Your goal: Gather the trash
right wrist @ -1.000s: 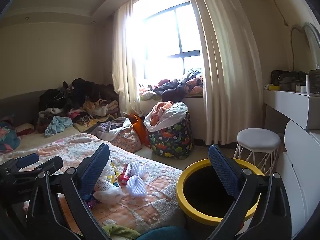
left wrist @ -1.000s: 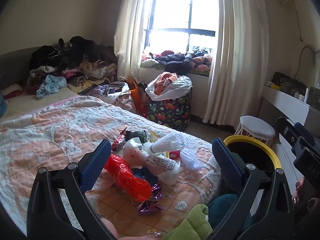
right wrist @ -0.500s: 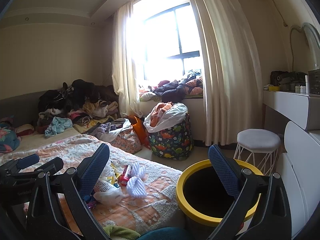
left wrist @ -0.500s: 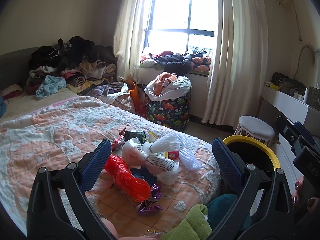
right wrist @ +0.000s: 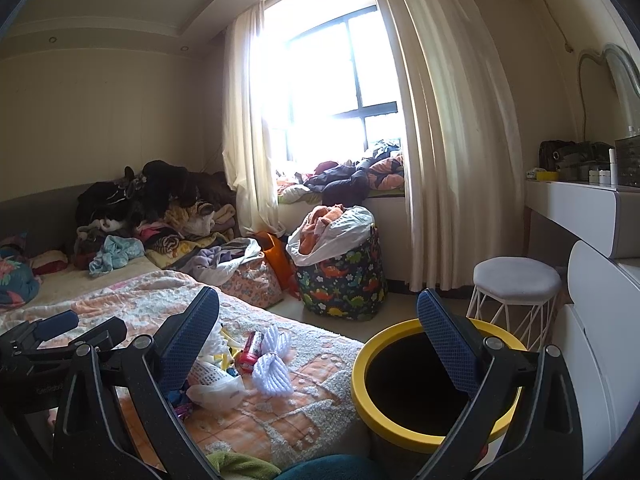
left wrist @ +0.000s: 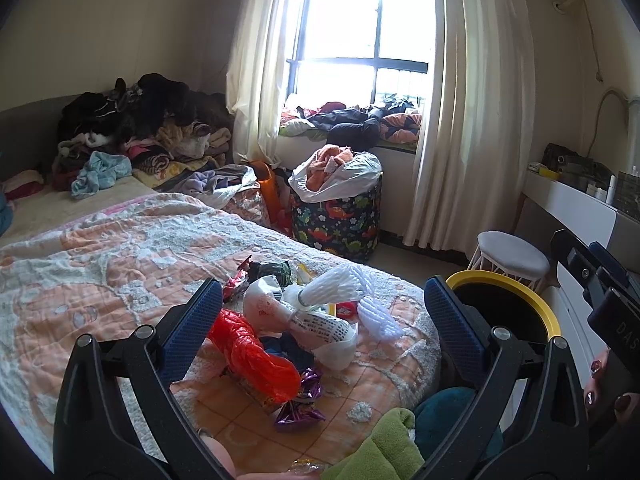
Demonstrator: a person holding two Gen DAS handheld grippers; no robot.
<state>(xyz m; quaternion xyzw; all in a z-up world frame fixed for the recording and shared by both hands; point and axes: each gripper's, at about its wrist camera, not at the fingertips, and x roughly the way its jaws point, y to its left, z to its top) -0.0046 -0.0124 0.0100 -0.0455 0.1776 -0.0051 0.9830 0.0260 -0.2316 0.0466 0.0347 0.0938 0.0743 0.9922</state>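
I'm holding my left gripper (left wrist: 322,312) spread wide, empty, above the trash pile on the bed (left wrist: 100,264): red plastic bag (left wrist: 252,354), printed white wrapper (left wrist: 320,326), white foam net (left wrist: 340,284). My right gripper (right wrist: 318,324) is gaping wide, empty, over the yellow-rimmed bin (right wrist: 362,392) beside the bed.

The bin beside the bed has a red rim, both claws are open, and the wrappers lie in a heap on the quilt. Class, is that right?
One detail is wrong: the bin's rim is yellow, not red, as the right wrist view shows. The rest stands: the left claw and right claw are open, and the wrappers lie heaped on the quilt.
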